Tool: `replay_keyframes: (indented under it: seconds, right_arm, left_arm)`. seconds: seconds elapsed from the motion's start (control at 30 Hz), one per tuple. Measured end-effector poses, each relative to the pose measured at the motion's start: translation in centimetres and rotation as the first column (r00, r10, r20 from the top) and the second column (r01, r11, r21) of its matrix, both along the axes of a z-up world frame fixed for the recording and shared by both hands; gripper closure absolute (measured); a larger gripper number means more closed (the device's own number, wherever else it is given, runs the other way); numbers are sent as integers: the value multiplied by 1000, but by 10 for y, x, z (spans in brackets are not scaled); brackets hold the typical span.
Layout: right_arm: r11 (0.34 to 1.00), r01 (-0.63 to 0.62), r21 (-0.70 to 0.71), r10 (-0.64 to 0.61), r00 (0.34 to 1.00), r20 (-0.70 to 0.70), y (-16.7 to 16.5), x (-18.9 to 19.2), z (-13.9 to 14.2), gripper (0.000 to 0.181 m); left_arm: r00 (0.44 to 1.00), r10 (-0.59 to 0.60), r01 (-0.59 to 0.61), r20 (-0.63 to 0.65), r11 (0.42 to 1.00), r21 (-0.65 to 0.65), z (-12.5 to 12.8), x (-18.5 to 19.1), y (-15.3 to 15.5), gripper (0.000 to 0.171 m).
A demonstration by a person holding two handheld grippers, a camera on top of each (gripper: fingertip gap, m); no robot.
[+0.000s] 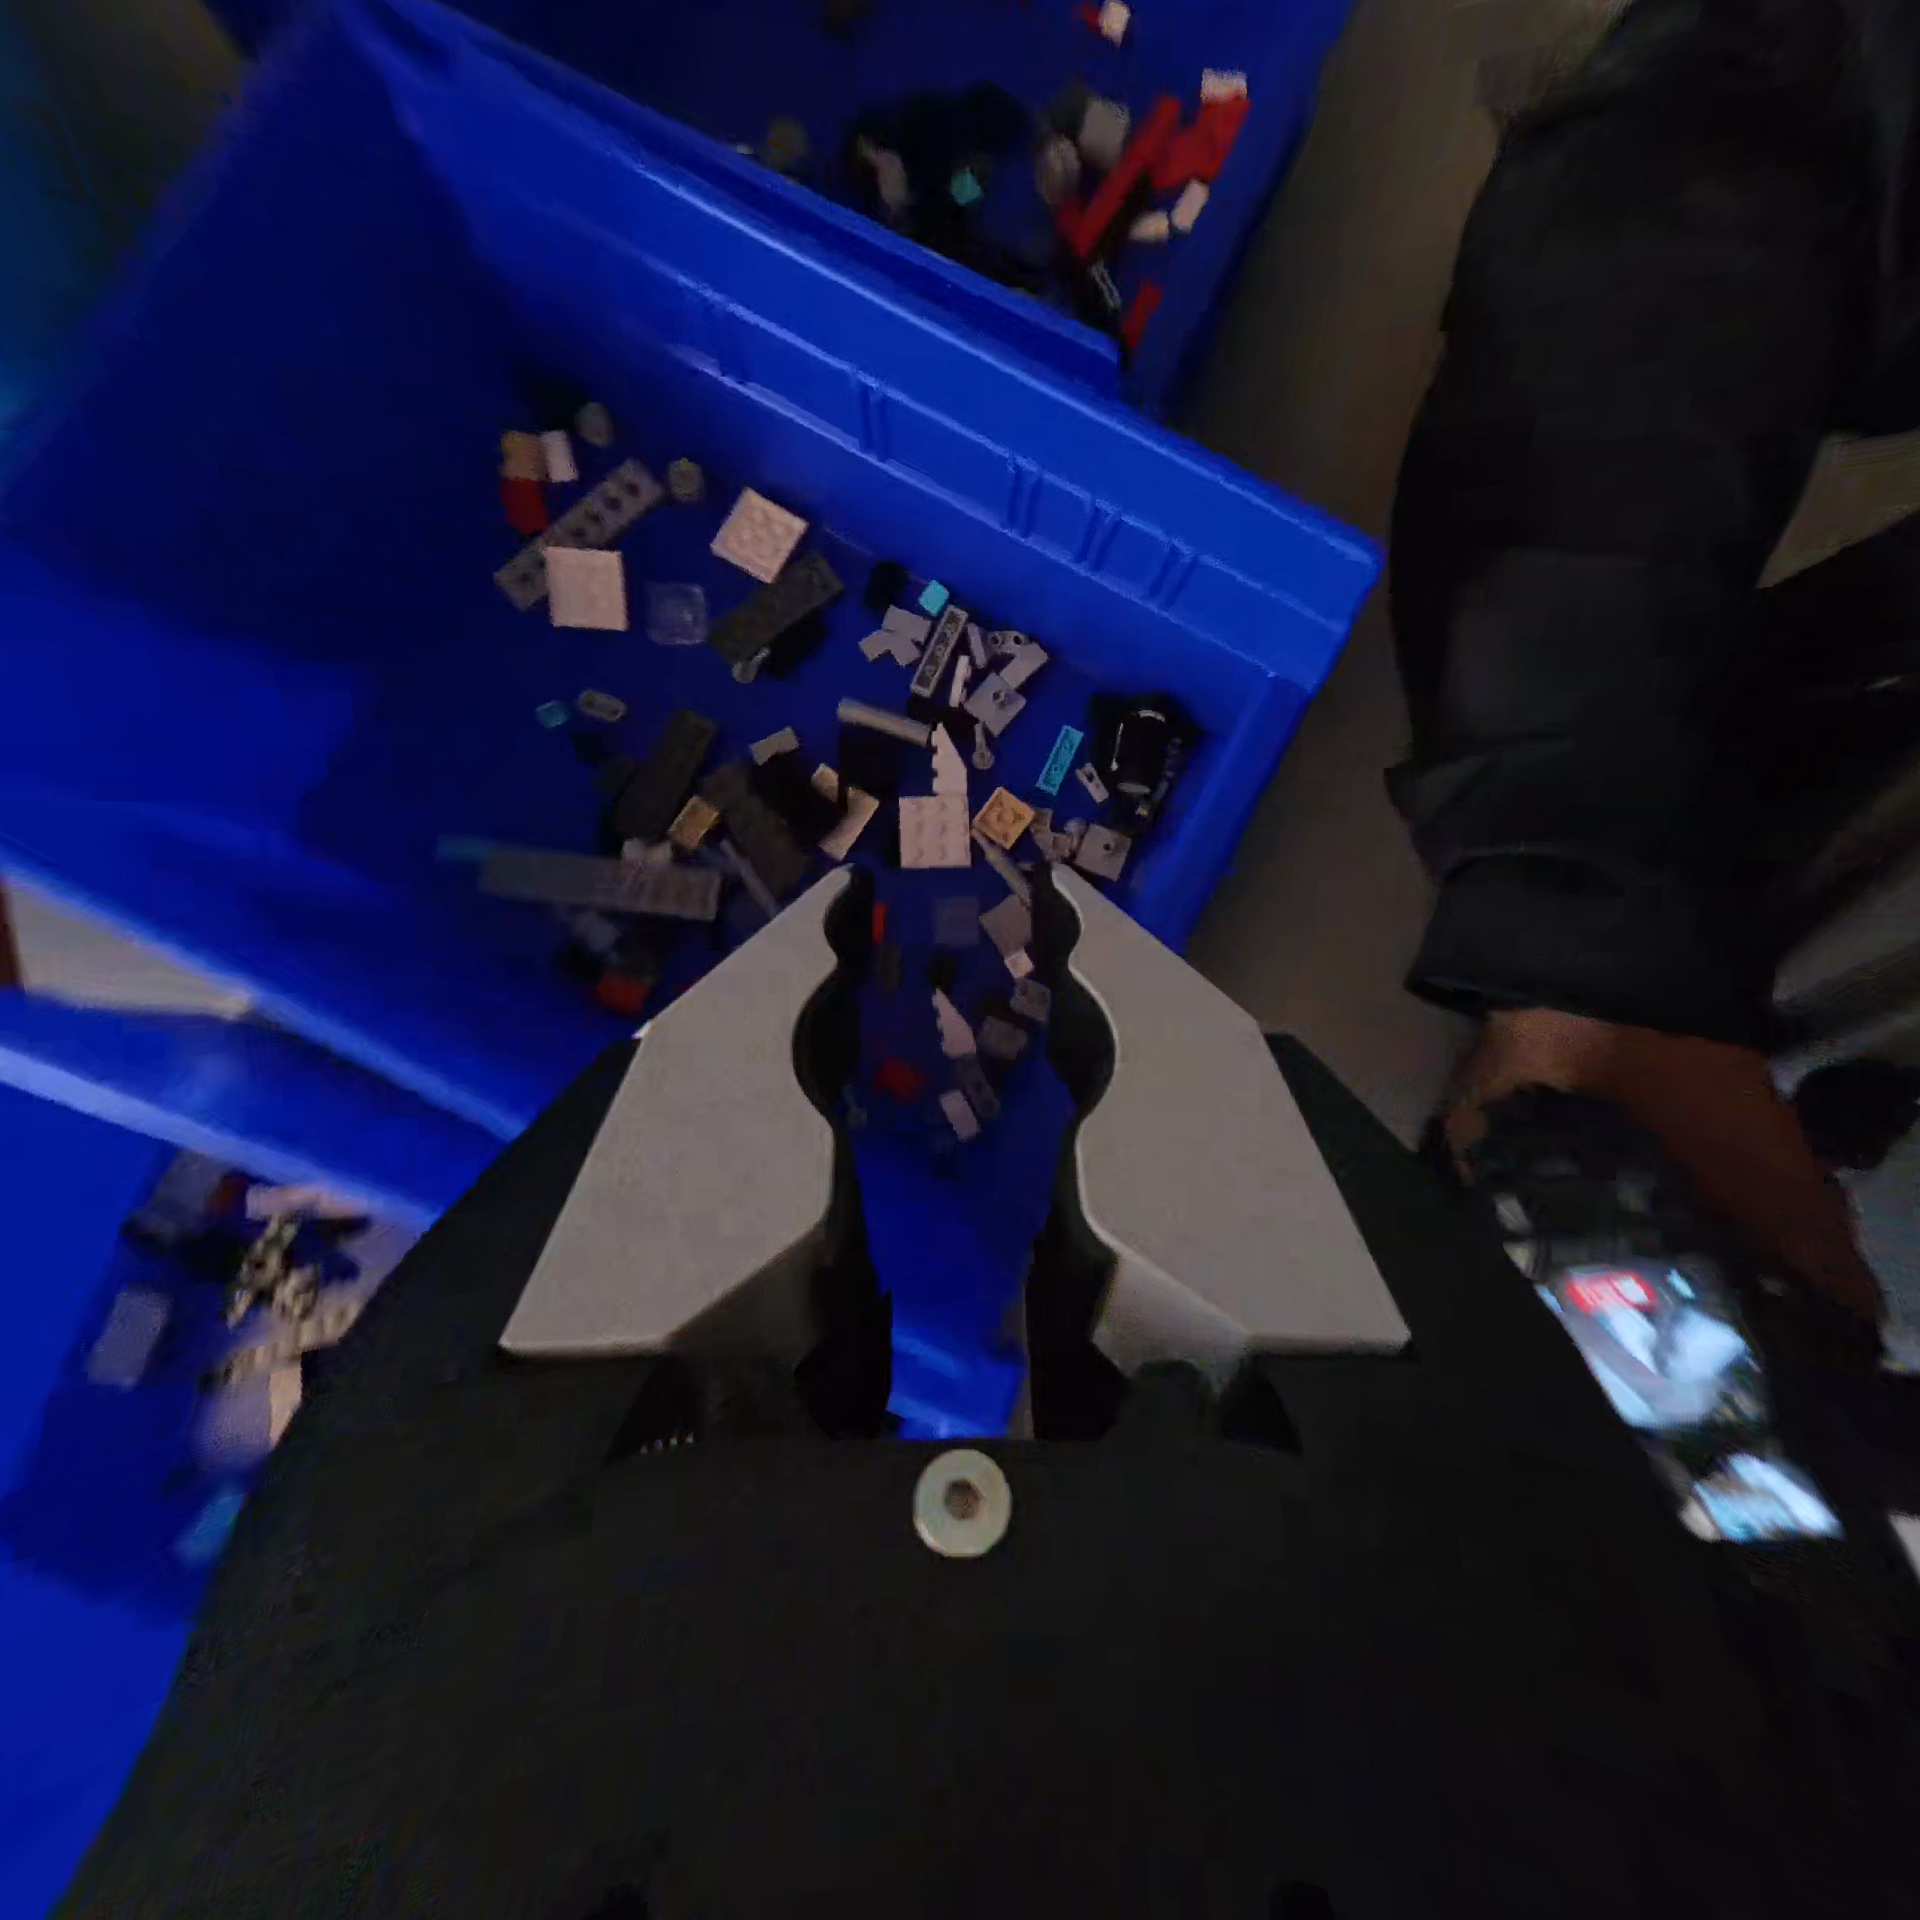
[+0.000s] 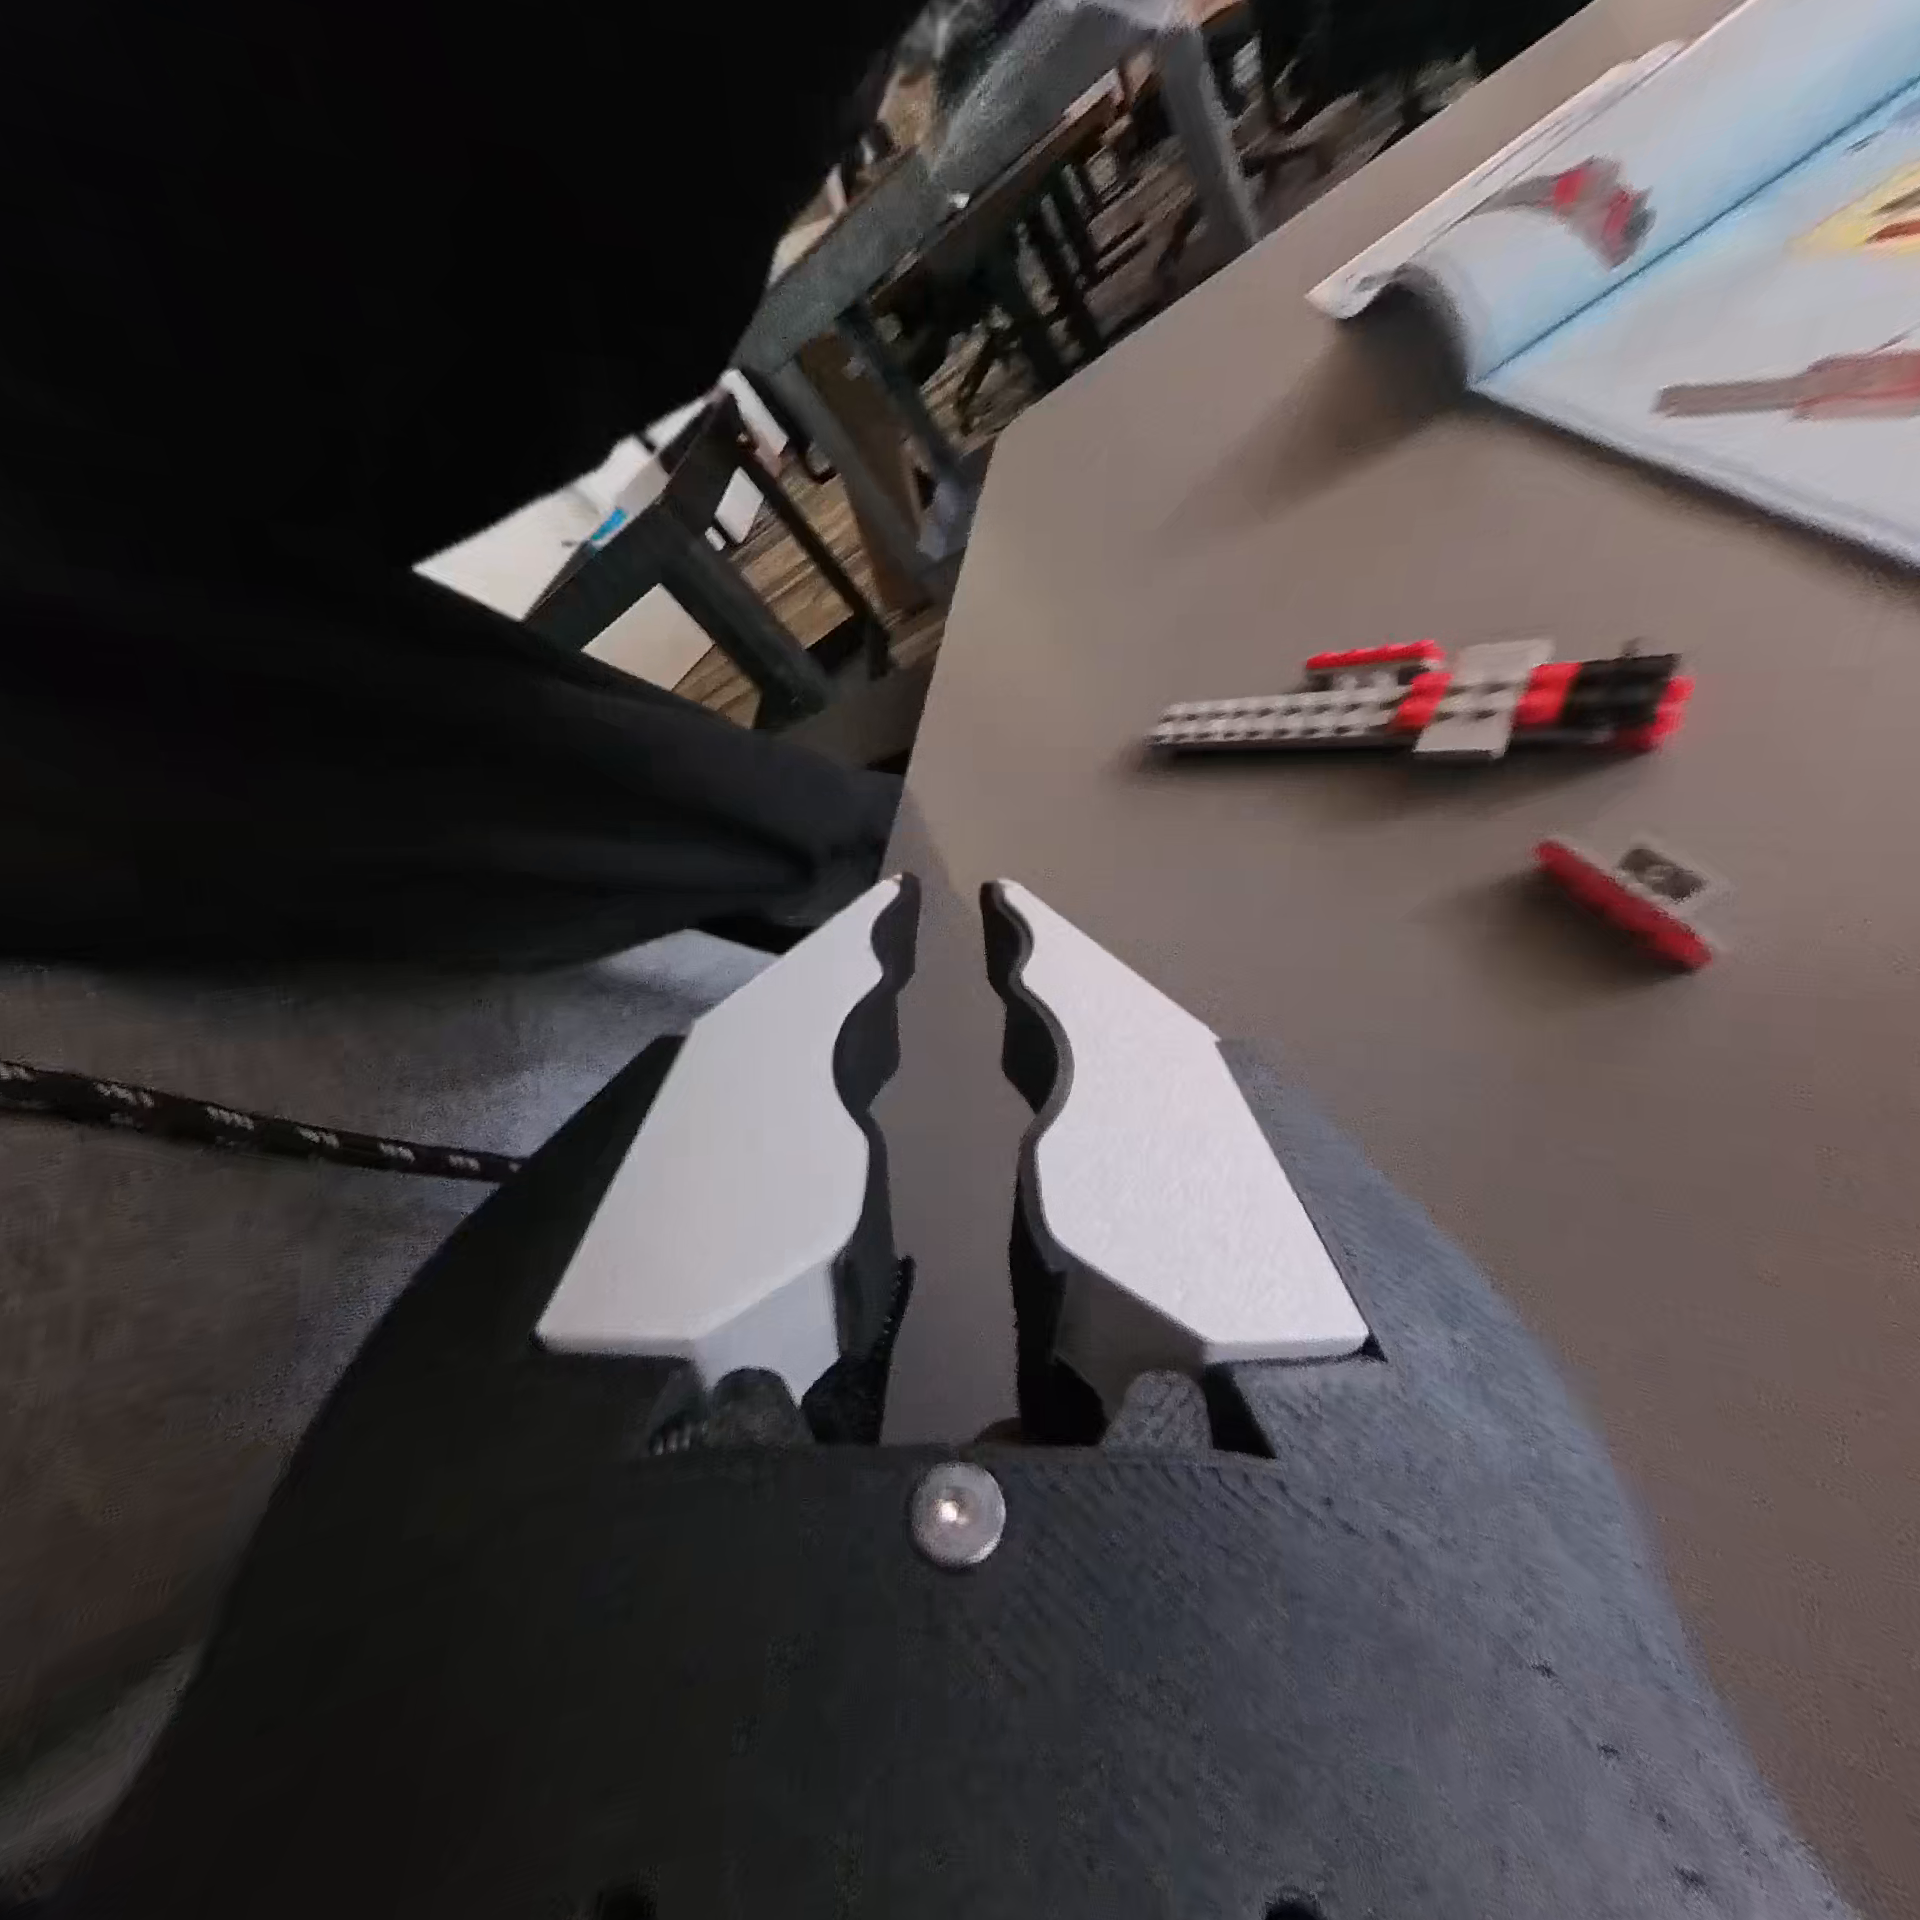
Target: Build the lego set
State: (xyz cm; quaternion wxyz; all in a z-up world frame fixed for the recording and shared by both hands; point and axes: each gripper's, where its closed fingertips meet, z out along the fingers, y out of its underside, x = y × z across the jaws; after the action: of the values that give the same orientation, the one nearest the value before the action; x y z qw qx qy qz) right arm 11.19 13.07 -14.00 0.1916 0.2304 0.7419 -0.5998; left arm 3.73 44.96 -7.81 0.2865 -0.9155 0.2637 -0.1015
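In the left wrist view my left gripper (image 1: pixel 951 883) is open and empty above a blue bin (image 1: pixel 1049 499) that holds several loose grey, white and black lego pieces; a white plate (image 1: pixel 933 831) lies just past its tips. In the right wrist view my right gripper (image 2: pixel 948 885) is open by a narrow gap and empty, low over the grey table's near edge. A partly built grey, black and red lego assembly (image 2: pixel 1434 701) lies on the table to the right, with a small red and grey piece (image 2: pixel 1626 904) nearer.
A second blue bin (image 1: pixel 1039 156) with red and black pieces stands behind the first, and a third (image 1: pixel 208 1299) at the lower left. An open instruction booklet (image 2: pixel 1714 260) lies at the table's far right. A person's dark sleeve (image 1: pixel 1621 623) and hand are to the right. About 35 cm separates my left fingertips from my right. My left gripper is the nearer one to the white plate (image 1: pixel 933 831): about 12 cm, against 35 cm.
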Motion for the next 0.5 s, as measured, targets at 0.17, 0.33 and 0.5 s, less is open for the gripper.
replay_keyframes:
  seconds: [0.17, 0.33, 0.5]
  right_arm:
    - [999, -49, -3, 49, 999, 7, -3, 10, 0, 166]
    - [998, -55, -10, 55, 998, 12, -3, 11, 0, 166]
    - [998, -60, -10, 60, 998, 1, -3, 13, 1, 166]
  left_arm:
    - [990, -129, 125, -59, 989, -76, -39, 26, 36, 142]
    - [971, -212, 202, -112, 975, -97, -70, 42, 61, 144]
    - [956, -245, 225, -163, 965, -135, -99, 42, 75, 150]
